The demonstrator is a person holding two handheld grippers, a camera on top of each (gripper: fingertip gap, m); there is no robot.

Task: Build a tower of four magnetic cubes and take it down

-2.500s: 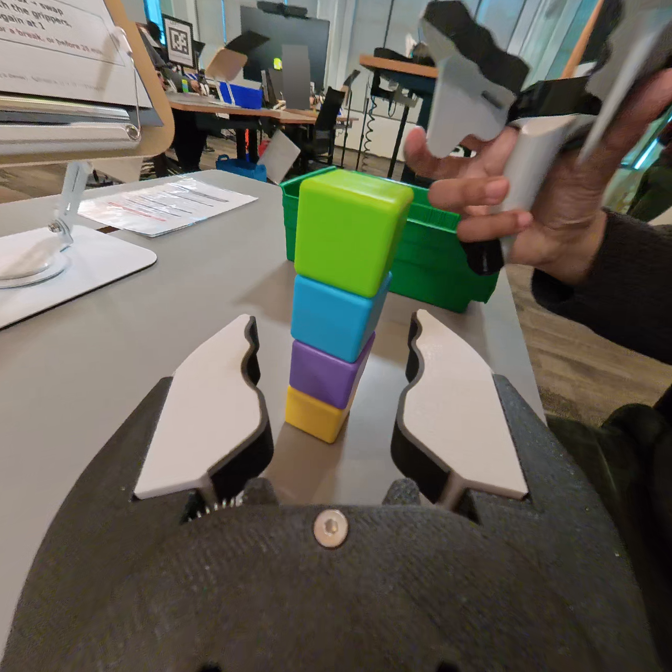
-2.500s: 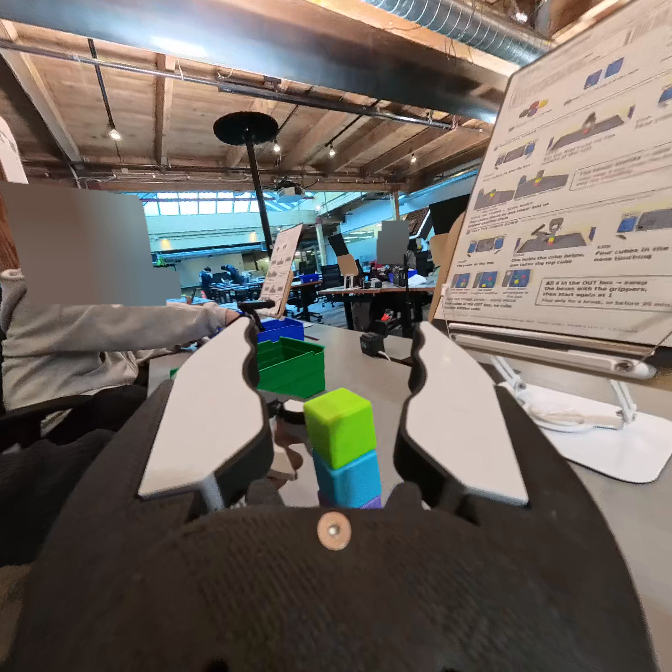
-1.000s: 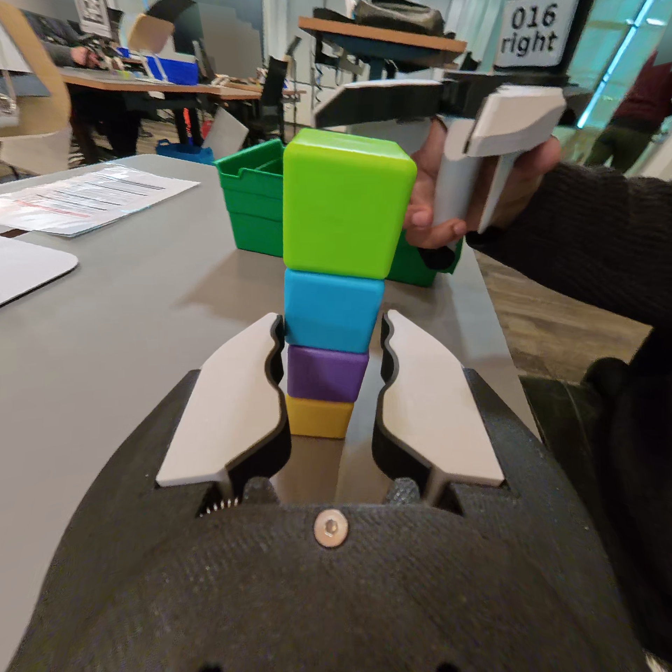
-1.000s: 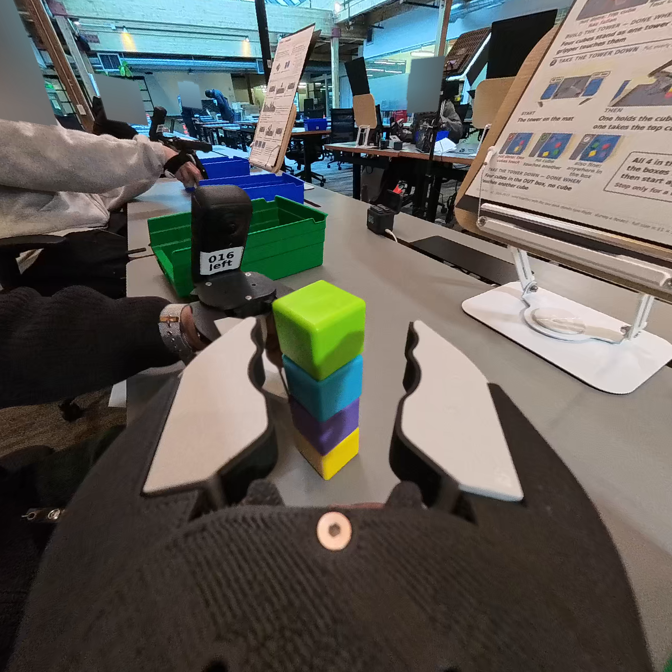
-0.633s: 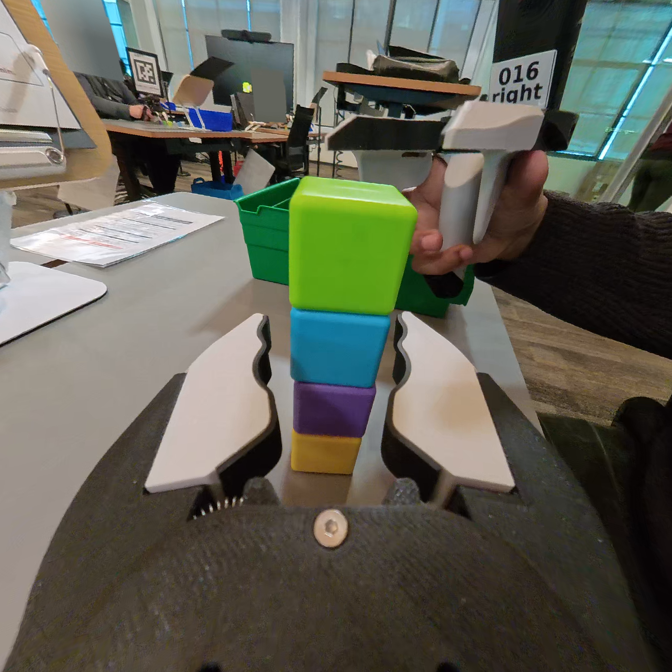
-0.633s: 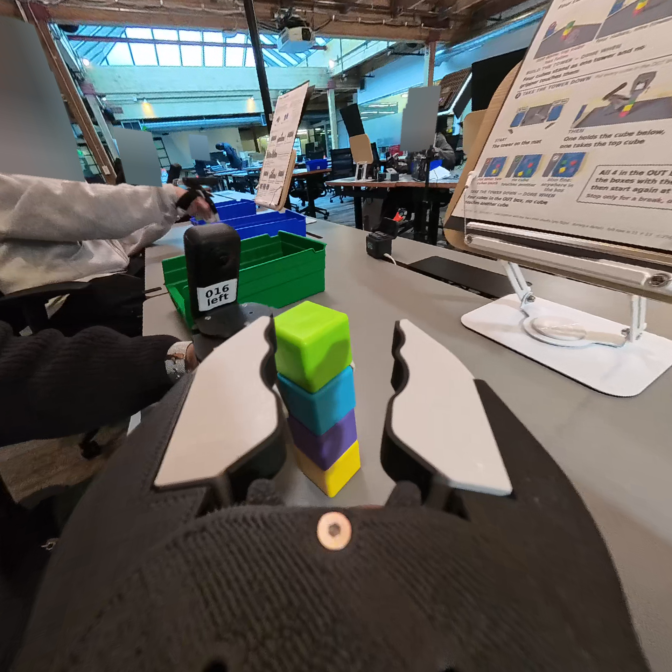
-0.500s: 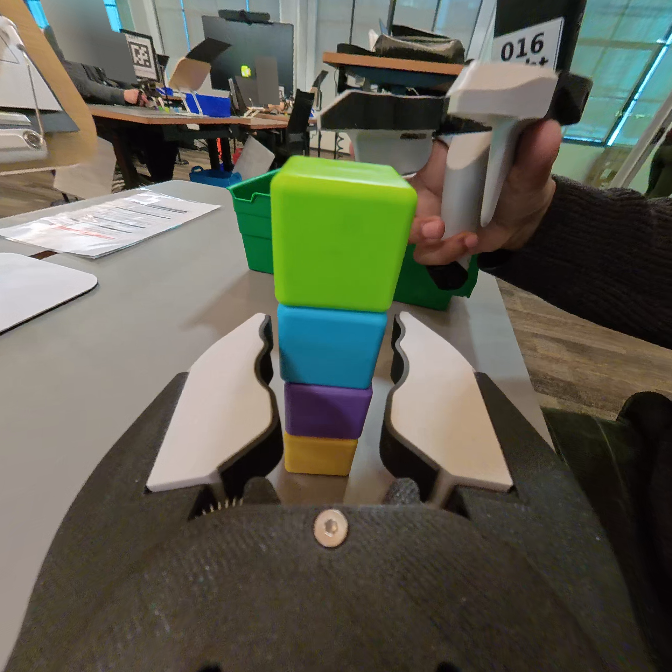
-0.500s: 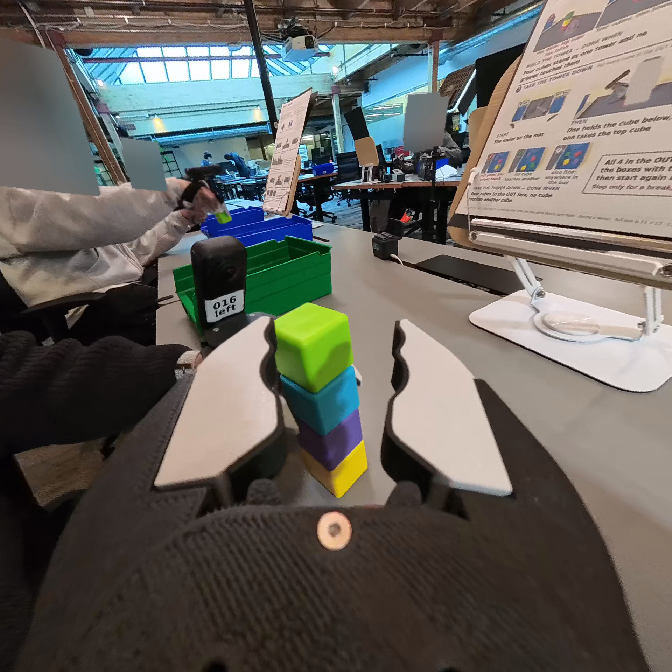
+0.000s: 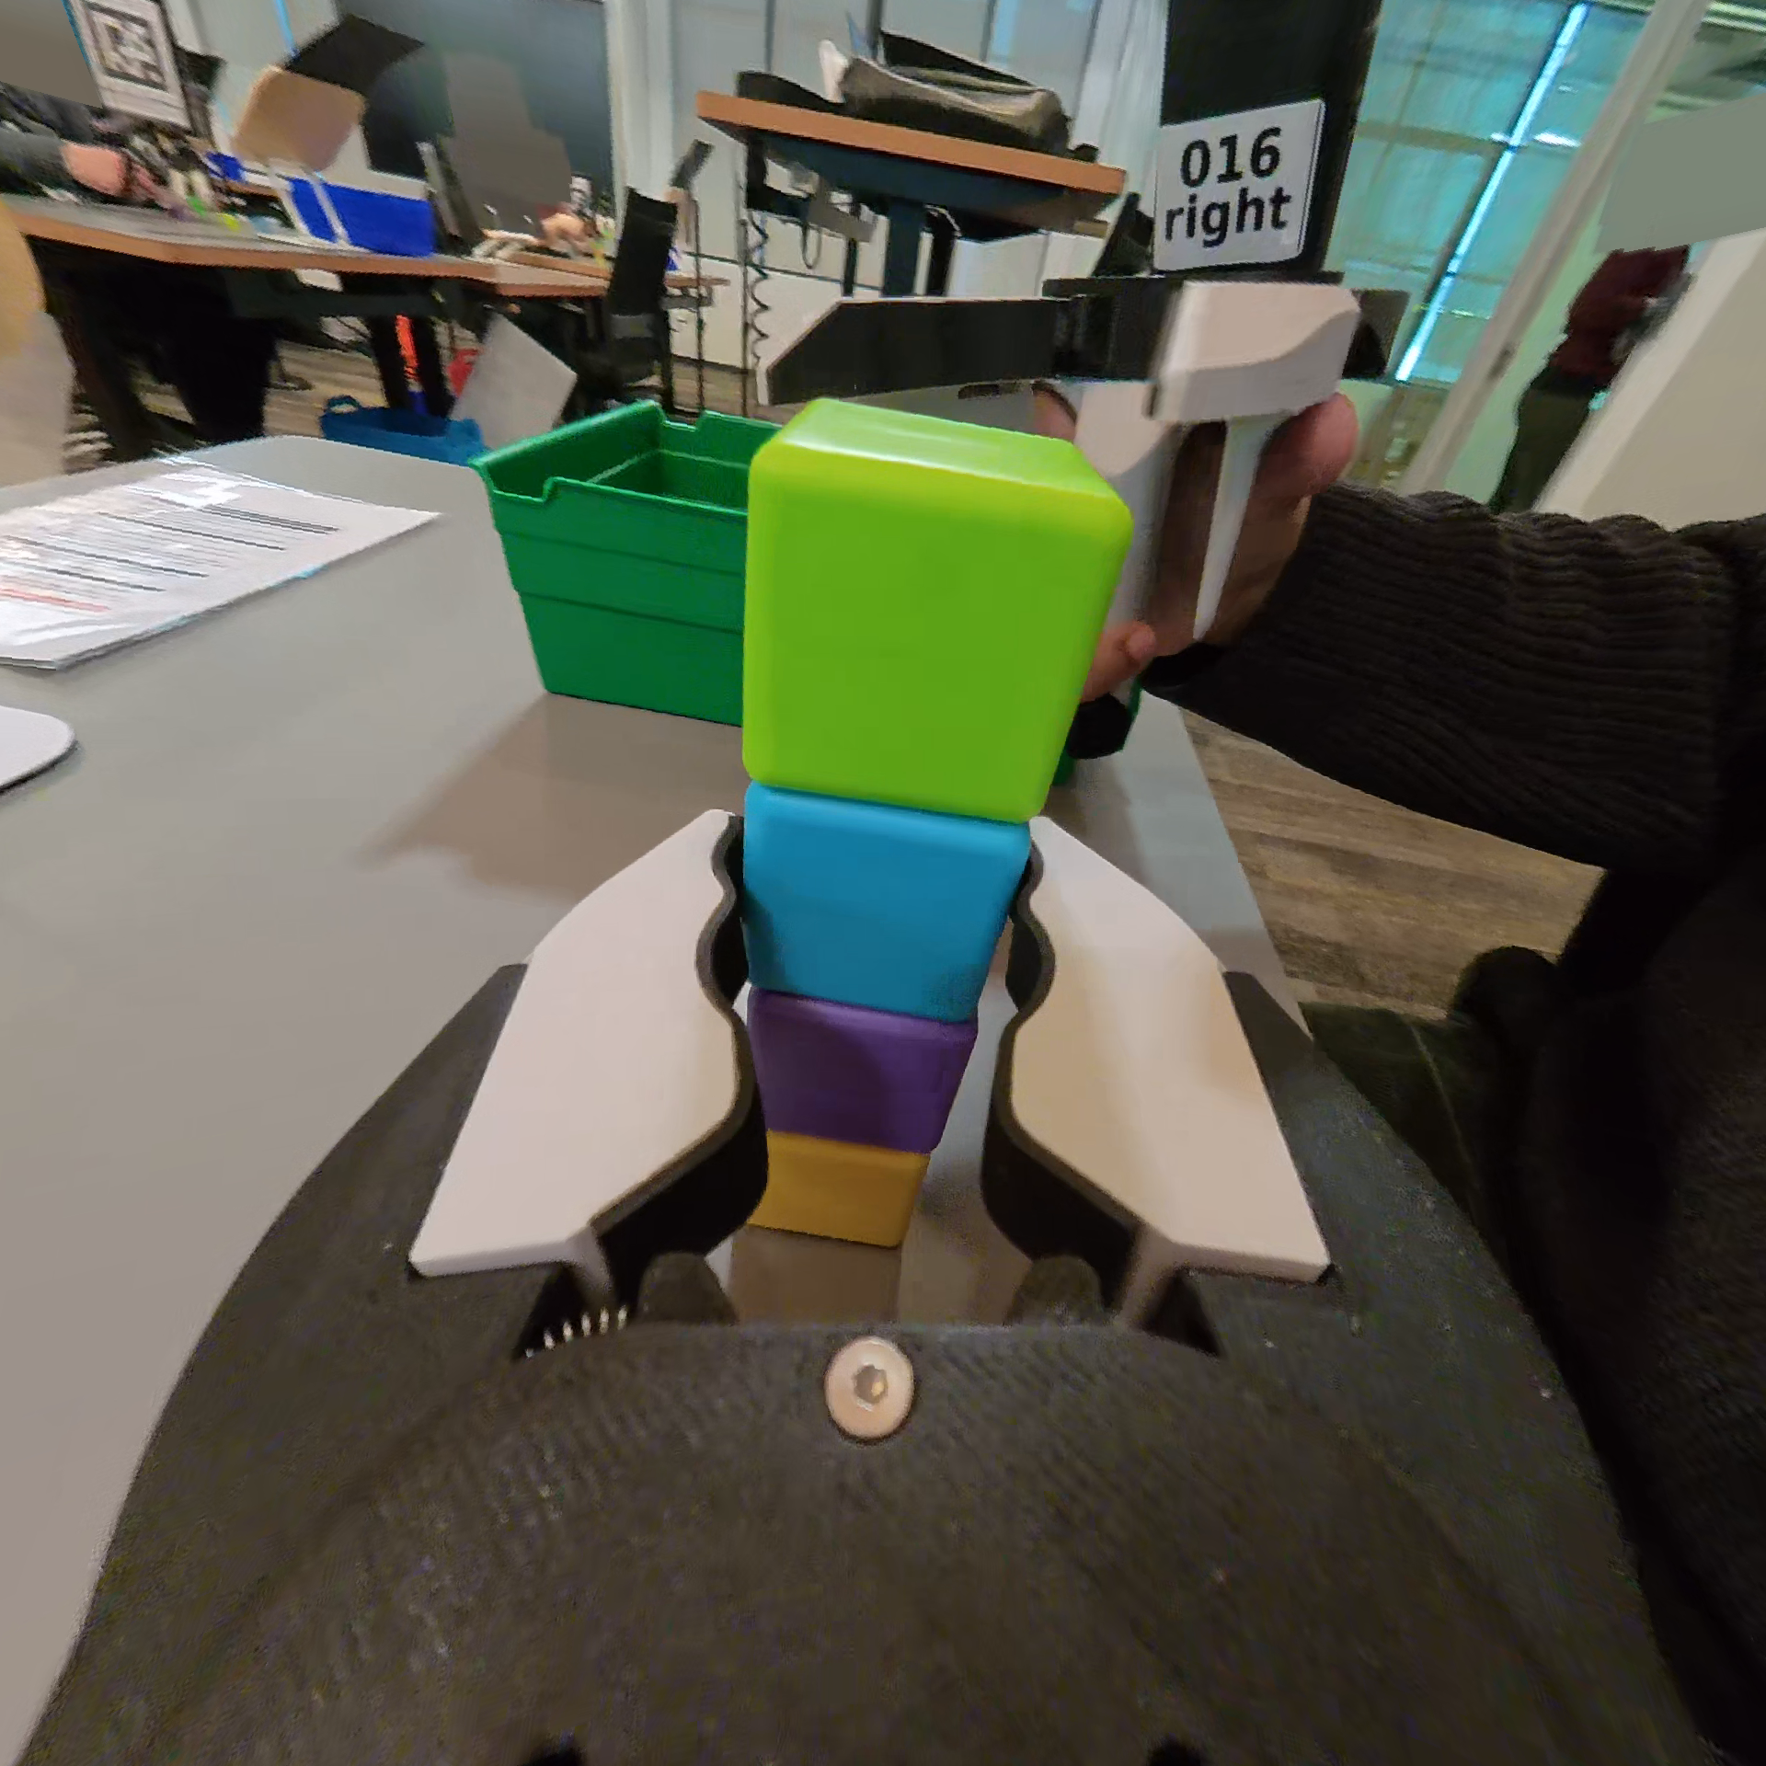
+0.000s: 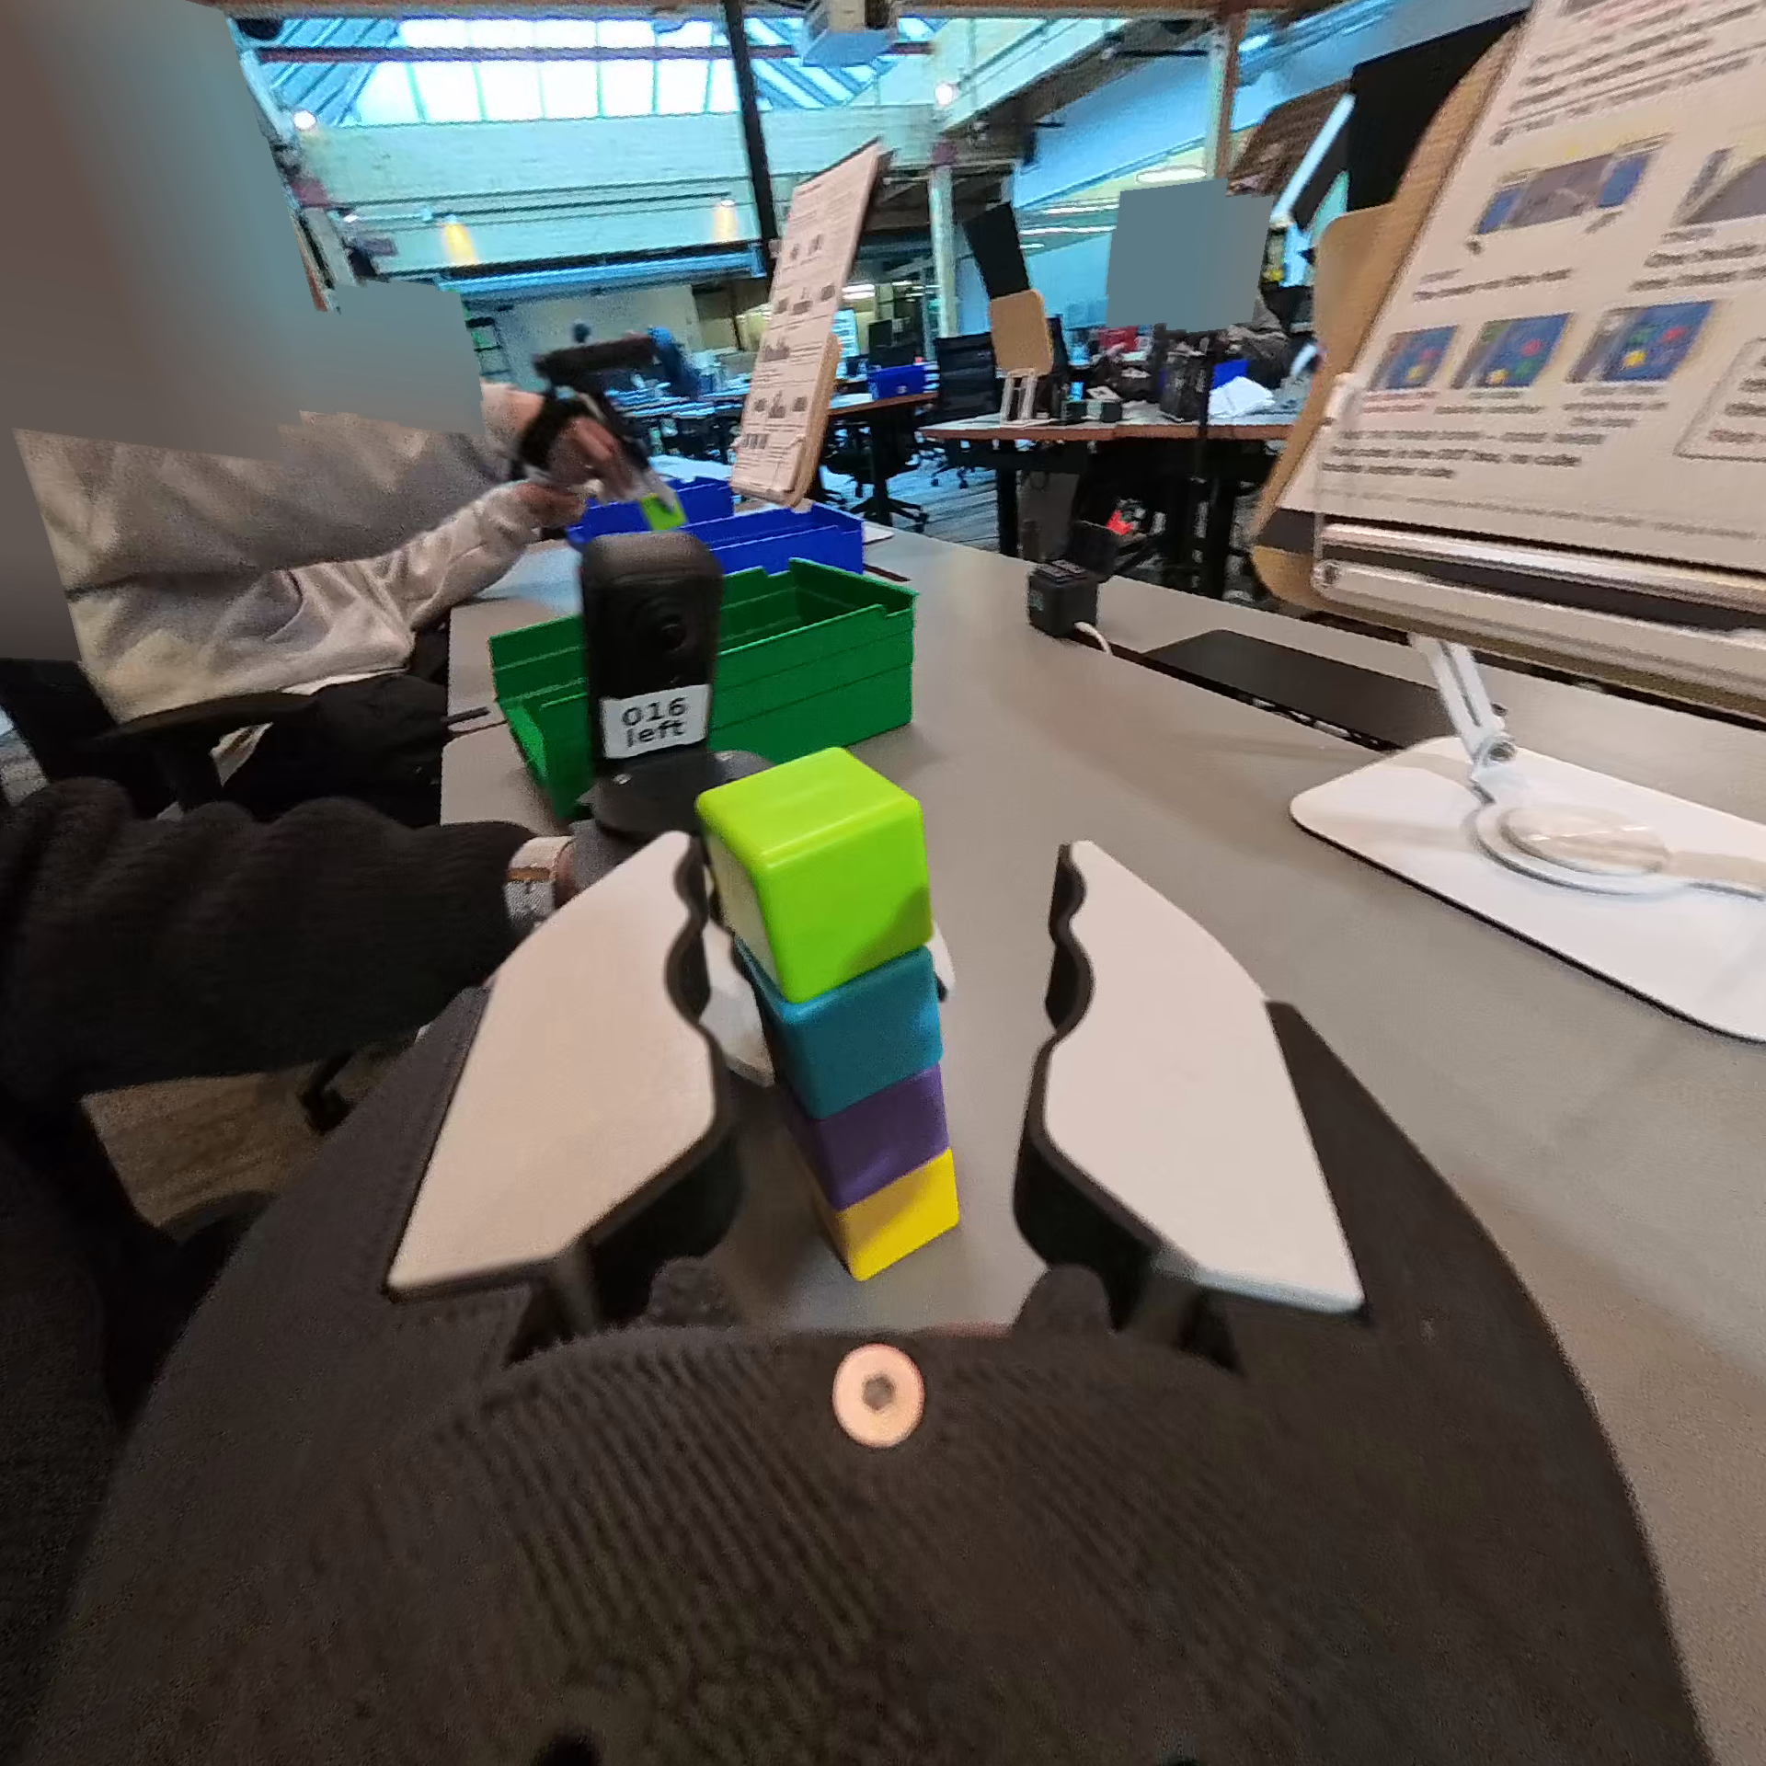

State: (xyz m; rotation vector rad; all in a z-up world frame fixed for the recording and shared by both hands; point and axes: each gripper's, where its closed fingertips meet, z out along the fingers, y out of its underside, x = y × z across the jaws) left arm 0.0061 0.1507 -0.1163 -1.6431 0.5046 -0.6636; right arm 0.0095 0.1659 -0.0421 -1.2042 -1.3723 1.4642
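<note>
**Gripping the Blue Cube, Tower Four High**

Standing four high in the left wrist view was the tower: green cube (image 9: 922, 612) on top, blue cube (image 9: 879, 898) under it, purple cube (image 9: 860, 1070) next, yellow cube (image 9: 836, 1199) at the base on the grey table (image 9: 287, 860). The left gripper (image 9: 874, 860) had its two fingers pressed against both sides of the blue cube, clamped on it. At 1 o'clock from the green cube, a hand (image 9: 1242, 535) held the right gripper (image 9: 831, 363) level just above the top of the tower. At 11 o'clock sat a green bin (image 9: 621, 592), with a paper sheet (image 9: 162, 554) out at 9 o'clock.

Over to the right wrist view: the right gripper (image 10: 874, 860) was spread wide, with its left finger (image 10: 592, 1051) close beside the green cube (image 10: 822, 870) and its right finger well clear. Below ran blue cube (image 10: 860, 1037), purple cube (image 10: 879, 1137) and yellow cube (image 10: 893, 1214). The left gripper (image 10: 745, 1022) sat behind the stack at 9 o'clock, the green bin (image 10: 812, 659) at 12 o'clock and a white stand (image 10: 1529, 860) at 3 o'clock.
</note>
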